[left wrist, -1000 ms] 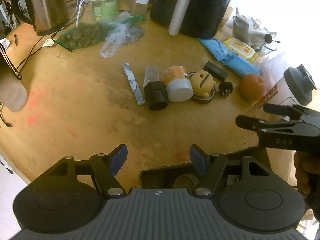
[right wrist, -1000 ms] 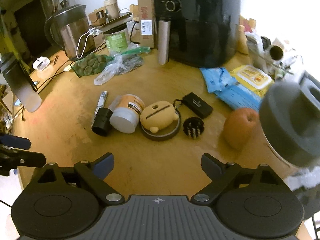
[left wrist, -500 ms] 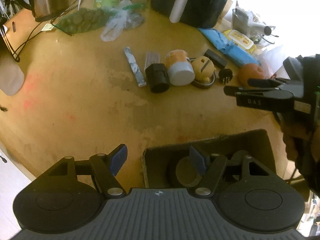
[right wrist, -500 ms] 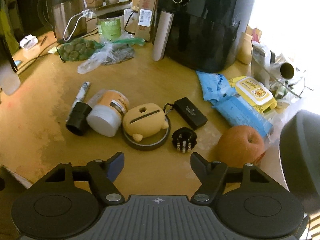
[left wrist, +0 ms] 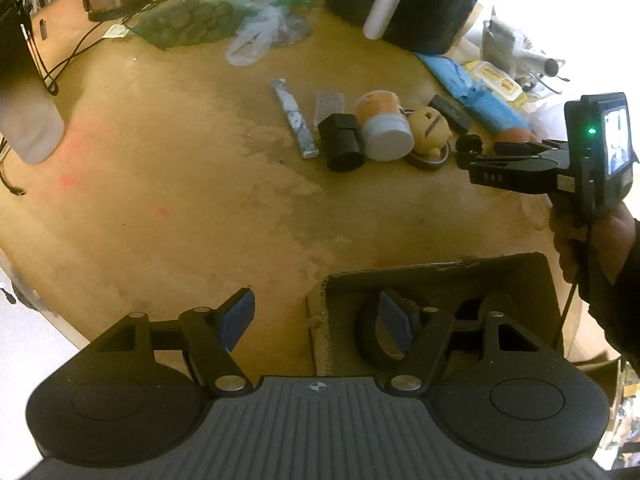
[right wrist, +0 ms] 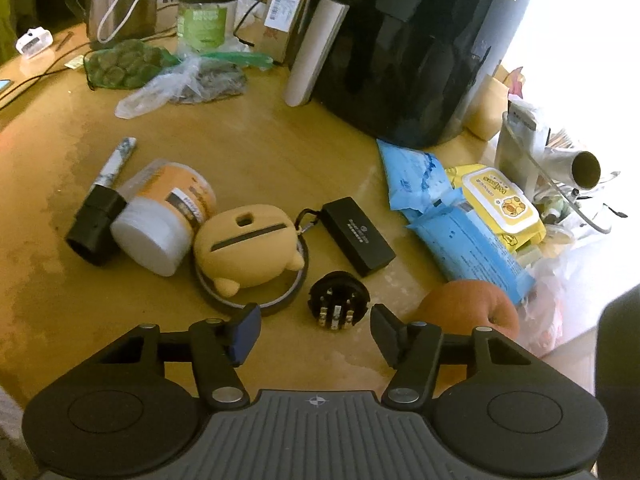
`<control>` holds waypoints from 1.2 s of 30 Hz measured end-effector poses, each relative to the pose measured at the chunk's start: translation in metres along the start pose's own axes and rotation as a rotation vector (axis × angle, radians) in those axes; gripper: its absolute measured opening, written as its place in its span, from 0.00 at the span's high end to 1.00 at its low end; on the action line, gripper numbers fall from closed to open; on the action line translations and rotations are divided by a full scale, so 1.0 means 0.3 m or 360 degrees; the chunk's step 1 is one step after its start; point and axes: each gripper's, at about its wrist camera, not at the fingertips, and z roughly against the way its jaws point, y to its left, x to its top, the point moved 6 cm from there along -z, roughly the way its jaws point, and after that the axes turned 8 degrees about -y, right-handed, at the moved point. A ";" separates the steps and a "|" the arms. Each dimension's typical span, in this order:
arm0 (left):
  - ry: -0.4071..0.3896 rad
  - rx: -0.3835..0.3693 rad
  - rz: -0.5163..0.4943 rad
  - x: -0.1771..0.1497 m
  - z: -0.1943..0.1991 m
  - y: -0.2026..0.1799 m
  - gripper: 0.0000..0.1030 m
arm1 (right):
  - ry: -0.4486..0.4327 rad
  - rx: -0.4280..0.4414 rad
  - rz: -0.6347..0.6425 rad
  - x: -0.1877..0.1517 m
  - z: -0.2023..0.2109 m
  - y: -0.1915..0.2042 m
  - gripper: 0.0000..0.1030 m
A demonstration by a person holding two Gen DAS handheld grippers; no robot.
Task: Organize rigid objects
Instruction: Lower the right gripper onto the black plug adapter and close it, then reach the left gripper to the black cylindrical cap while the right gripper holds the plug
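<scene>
Barely started imo: box (left wrist: 436, 276) holds a roll or so, the jar (right wrist: 162, 224), case (right wrist: 248, 246), plug (right wrist: 338, 300) are out on the table (right wrist: 280, 140), left gripper (left wrist: 316, 316) wide and empty, right gripper (right wrist: 316, 330) closing around nothing above the plug

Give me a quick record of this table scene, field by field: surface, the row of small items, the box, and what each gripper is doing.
surface: wooden table
item row: black adapter, white-lidded jar, yellow case on tape ring, round plug
box: cardboard box, open, near edge
left gripper: open, empty, over the box edge
right gripper: closing, empty, just short of the round plug
</scene>
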 end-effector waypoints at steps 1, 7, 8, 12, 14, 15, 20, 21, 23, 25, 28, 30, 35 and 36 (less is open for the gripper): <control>-0.0001 0.0003 0.0005 0.000 0.000 0.005 0.34 | 0.0006 -0.0003 -0.0005 0.000 -0.011 -0.003 0.42; 0.0002 0.0022 0.0047 0.000 -0.004 0.035 0.34 | 0.0018 -0.0046 -0.0033 0.004 -0.056 -0.025 0.45; 0.0003 0.0025 0.0050 0.001 -0.005 0.038 0.34 | 0.0023 -0.0053 -0.0044 0.004 -0.064 -0.031 0.45; 0.0003 0.0038 0.0066 0.002 -0.006 0.052 0.34 | 0.0044 -0.0056 -0.0114 0.002 -0.094 -0.054 0.46; 0.0003 0.0043 0.0074 0.005 -0.008 0.058 0.34 | 0.0058 -0.0053 -0.0133 0.002 -0.106 -0.058 0.47; 0.0003 0.0044 0.0077 0.007 -0.009 0.060 0.34 | 0.0063 -0.0054 -0.0143 0.001 -0.111 -0.061 0.49; -0.0002 0.0046 0.0075 0.018 -0.013 0.066 0.34 | 0.0067 -0.0032 -0.0201 -0.008 -0.124 -0.068 0.58; -0.0004 0.0046 0.0073 0.020 -0.013 0.068 0.34 | 0.0062 -0.0029 -0.0212 -0.009 -0.122 -0.070 0.58; -0.0010 0.0046 0.0073 0.026 -0.015 0.068 0.34 | 0.0043 -0.0034 -0.0231 -0.009 -0.114 -0.074 0.58; -0.0017 0.0045 0.0072 0.034 -0.015 0.069 0.34 | 0.0033 -0.0019 -0.0251 -0.005 -0.104 -0.080 0.58; -0.0028 0.0047 0.0065 0.046 -0.019 0.069 0.34 | 0.0012 0.0012 -0.0279 0.006 -0.078 -0.083 0.58; -0.0034 0.0050 0.0056 0.057 -0.024 0.068 0.34 | 0.0006 0.0049 -0.0318 0.013 -0.058 -0.087 0.58; -0.0064 0.0069 0.0013 0.095 -0.033 0.056 0.34 | -0.0027 0.0111 -0.0377 0.025 0.003 -0.083 0.58; -0.0068 0.0070 0.0000 0.102 -0.036 0.052 0.34 | -0.0033 0.0122 -0.0383 0.026 0.015 -0.081 0.58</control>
